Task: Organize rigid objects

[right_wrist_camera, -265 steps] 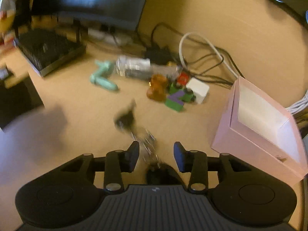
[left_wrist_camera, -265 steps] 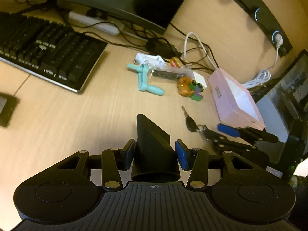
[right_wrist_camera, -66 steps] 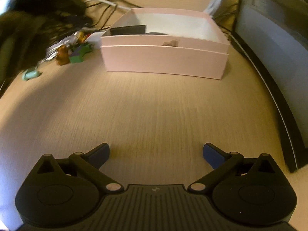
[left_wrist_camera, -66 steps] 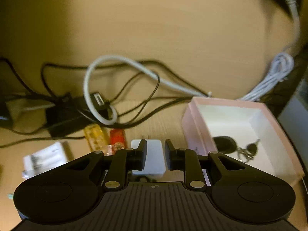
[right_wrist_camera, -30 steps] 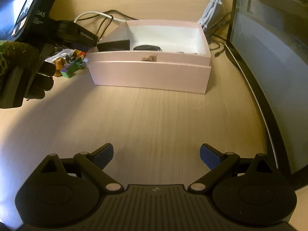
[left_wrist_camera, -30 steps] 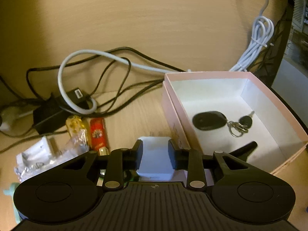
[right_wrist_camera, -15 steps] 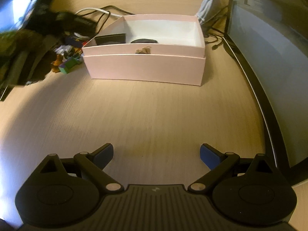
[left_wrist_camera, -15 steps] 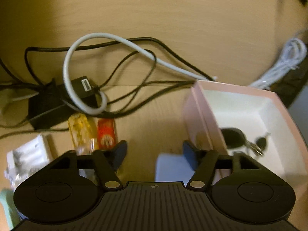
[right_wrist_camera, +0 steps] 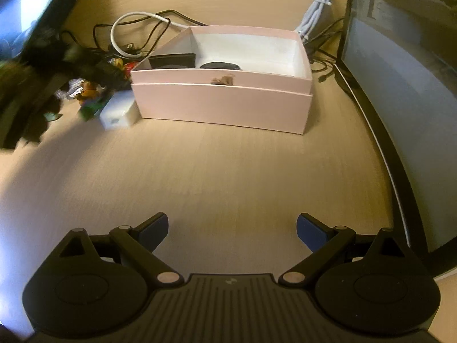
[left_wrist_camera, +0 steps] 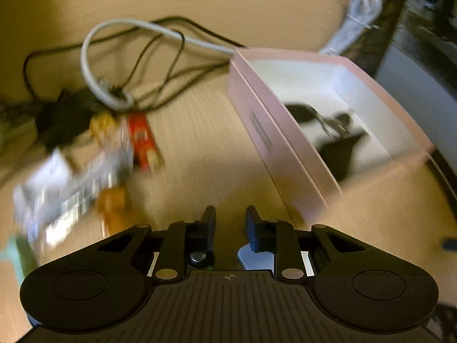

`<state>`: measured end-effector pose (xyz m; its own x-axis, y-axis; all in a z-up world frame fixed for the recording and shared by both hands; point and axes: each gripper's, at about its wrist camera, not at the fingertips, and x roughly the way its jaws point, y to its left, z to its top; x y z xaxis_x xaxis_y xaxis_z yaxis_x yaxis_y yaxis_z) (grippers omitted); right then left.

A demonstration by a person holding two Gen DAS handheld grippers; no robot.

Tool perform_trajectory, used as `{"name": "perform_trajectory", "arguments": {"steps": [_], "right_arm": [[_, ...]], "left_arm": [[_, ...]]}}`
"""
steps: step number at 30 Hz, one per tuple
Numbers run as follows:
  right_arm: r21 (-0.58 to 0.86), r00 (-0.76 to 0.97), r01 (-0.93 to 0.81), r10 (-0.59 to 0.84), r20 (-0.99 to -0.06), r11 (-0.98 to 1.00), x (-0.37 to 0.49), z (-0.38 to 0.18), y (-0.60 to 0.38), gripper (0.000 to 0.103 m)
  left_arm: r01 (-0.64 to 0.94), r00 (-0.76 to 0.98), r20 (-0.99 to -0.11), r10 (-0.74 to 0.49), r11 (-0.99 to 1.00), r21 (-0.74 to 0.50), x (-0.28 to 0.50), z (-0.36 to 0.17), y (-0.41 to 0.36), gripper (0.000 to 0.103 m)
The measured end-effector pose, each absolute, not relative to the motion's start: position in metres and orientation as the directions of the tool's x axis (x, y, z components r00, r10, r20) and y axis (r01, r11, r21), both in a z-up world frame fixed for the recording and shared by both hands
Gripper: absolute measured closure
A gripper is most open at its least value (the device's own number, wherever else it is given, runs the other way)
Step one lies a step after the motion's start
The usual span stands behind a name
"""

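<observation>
Regrasping white charger block point(right_wrist_camera: 118, 112) beside pink box point(right_wrist_camera: 222, 105): left gripper point(left_wrist_camera: 228, 223) narrowed, empty, needs recentring; right gripper point(right_wrist_camera: 232, 228) spread wide, idle.

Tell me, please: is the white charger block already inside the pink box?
No. In the right wrist view the white charger block lies on the desk, outside the pink box, beside its left corner.
</observation>
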<state>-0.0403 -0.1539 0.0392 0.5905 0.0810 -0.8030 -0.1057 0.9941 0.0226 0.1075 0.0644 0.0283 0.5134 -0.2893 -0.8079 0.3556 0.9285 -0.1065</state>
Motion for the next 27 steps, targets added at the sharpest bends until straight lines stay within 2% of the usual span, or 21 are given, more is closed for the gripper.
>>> {"name": "perform_trajectory", "arguments": {"steps": [6,10,13,17,23,24,26,27], "right_arm": [[0.0,0.589,-0.116,0.069,-0.805,0.993,-0.041,0.036,-0.132,0.005],[-0.004,0.591,-0.075,0.041,-0.805,0.997,-0.043,0.034,-0.131,0.005],[0.01,0.597,-0.026,0.024,-0.802,1.0,-0.041,0.032,-0.138,0.005],[0.009,0.607,-0.008,0.012,-0.794,1.0,-0.038,0.03,-0.141,0.005],[0.027,0.611,-0.047,0.05,-0.79,0.999,-0.041,0.031,-0.147,0.005],[0.031,0.615,-0.053,0.057,-0.786,0.998,-0.042,0.031,-0.149,0.005],[0.026,0.626,-0.059,0.057,-0.778,0.998,-0.045,0.03,-0.153,0.005],[0.024,0.631,-0.068,0.061,-0.773,0.997,-0.047,0.029,-0.154,0.005]], "left_arm": [[0.244,0.595,-0.755,-0.275,0.957,-0.156,0.038,0.05,0.092,0.076],[0.2,0.617,-0.753,-0.231,0.971,-0.133,0.001,0.064,0.102,0.075],[0.236,0.583,-0.776,-0.238,0.965,-0.119,-0.019,0.064,0.092,0.075],[0.277,0.565,-0.812,-0.148,0.961,0.017,-0.038,0.053,0.07,0.073],[0.275,0.521,-0.844,-0.127,0.961,0.025,-0.044,0.04,0.05,0.072],[0.276,0.518,-0.845,-0.134,0.961,0.017,-0.044,0.04,0.047,0.071],[0.275,0.515,-0.846,-0.138,0.961,0.011,-0.043,0.04,0.039,0.059],[0.282,0.511,-0.848,-0.142,0.959,0.009,-0.042,0.039,0.033,0.047]]}}
